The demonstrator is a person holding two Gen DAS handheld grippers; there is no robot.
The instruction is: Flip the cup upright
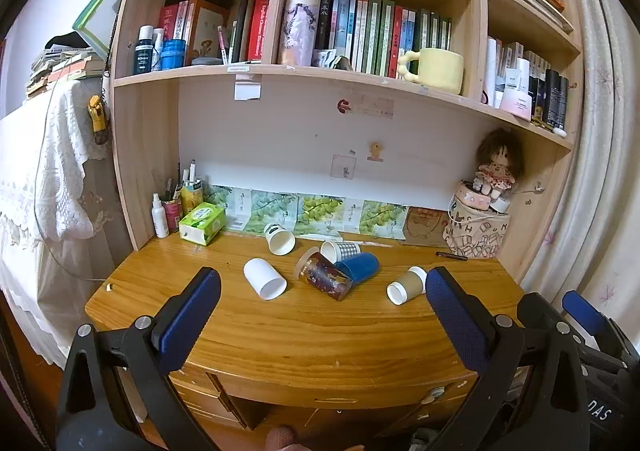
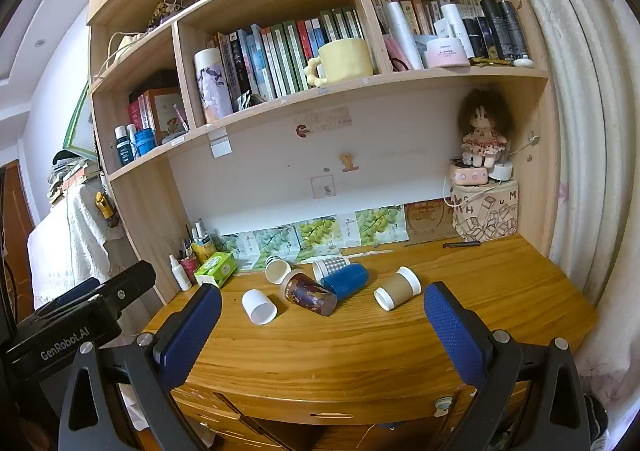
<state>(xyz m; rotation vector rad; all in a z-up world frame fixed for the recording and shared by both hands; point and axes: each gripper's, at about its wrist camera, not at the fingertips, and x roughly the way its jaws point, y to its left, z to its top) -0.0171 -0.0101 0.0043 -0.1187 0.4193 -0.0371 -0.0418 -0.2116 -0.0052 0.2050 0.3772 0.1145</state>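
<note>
Several cups lie on their sides on the wooden desk (image 1: 304, 335): a white cup (image 1: 265, 278), a dark patterned cup (image 1: 326, 275), a blue cup (image 1: 358, 266), a checked cup (image 1: 340, 250), a white paper cup (image 1: 280, 238) and a brown sleeved cup (image 1: 407, 284). The right wrist view shows the white cup (image 2: 259, 305), patterned cup (image 2: 310, 291), blue cup (image 2: 346, 279) and brown cup (image 2: 397, 287). My left gripper (image 1: 320, 315) is open and empty, held back over the desk's front edge. My right gripper (image 2: 322, 327) is open and empty, likewise short of the cups.
A green tissue box (image 1: 202, 222), a spray bottle (image 1: 160, 215) and a pen holder stand at the back left. A doll (image 1: 496, 171) sits on a patterned box (image 1: 476, 233) at the back right. A pen (image 1: 451, 255) lies near it. Bookshelves hang overhead.
</note>
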